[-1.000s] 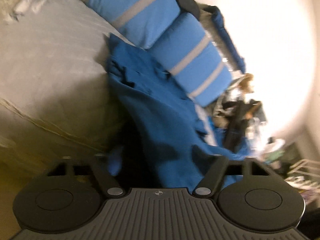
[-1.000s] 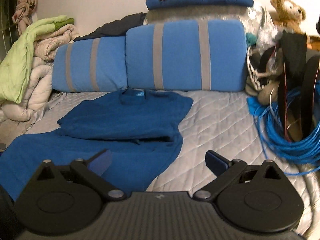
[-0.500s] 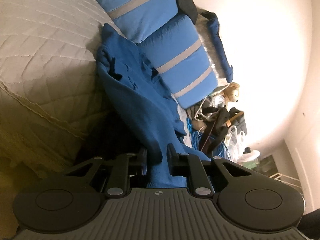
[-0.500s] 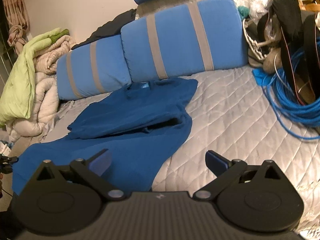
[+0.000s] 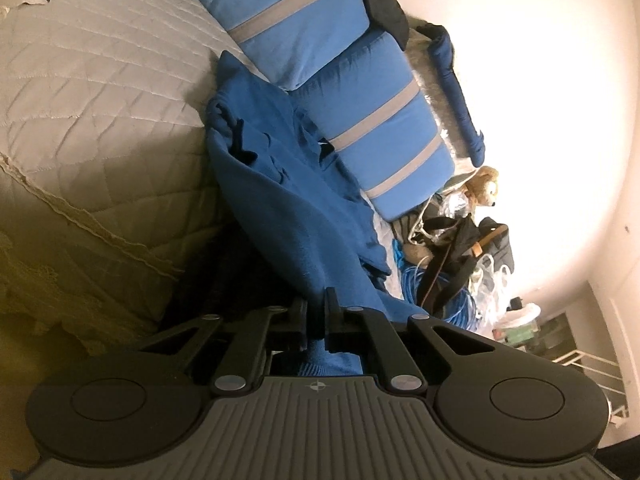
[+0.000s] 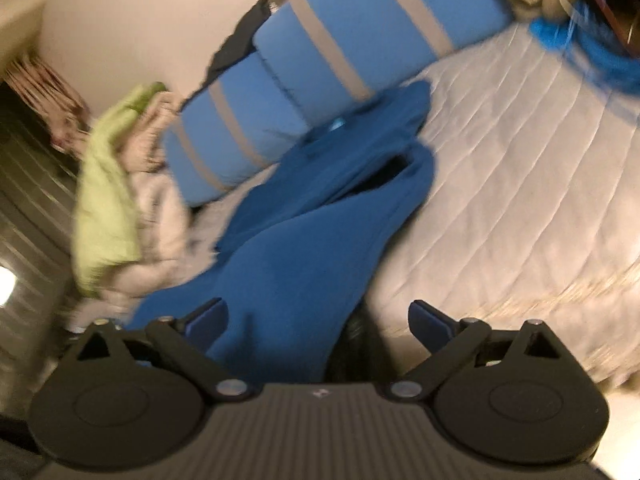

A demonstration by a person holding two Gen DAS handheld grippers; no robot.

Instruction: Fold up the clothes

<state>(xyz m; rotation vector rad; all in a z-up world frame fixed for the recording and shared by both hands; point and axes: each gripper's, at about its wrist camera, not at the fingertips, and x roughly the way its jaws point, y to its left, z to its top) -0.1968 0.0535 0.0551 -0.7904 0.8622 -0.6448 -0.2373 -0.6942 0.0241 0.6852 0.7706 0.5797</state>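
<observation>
A dark blue sweater (image 5: 288, 200) lies spread on the grey quilted bed (image 5: 100, 80), its hem hanging over the near edge. My left gripper (image 5: 316, 312) is shut on that hem, with a strip of ribbed cloth pinched between the black fingers. In the right wrist view the same sweater (image 6: 304, 248) runs from the pillows down to the bed's edge. My right gripper (image 6: 320, 320) is tilted and wide, its jaws starting to close; the sweater's lower corner lies between the blue pads (image 6: 210, 316) but they do not press on it.
Two blue pillows with grey stripes (image 6: 340, 60) line the back of the bed. A green and beige blanket pile (image 6: 116, 200) sits at the left. Blue cable coils (image 6: 592, 52), bags and a plush toy (image 5: 480, 188) crowd the right side.
My left gripper closed from open onto the sweater's hem. My right gripper dropped toward the bed edge and rolled, so its view now tilts; its fingers stay wide.
</observation>
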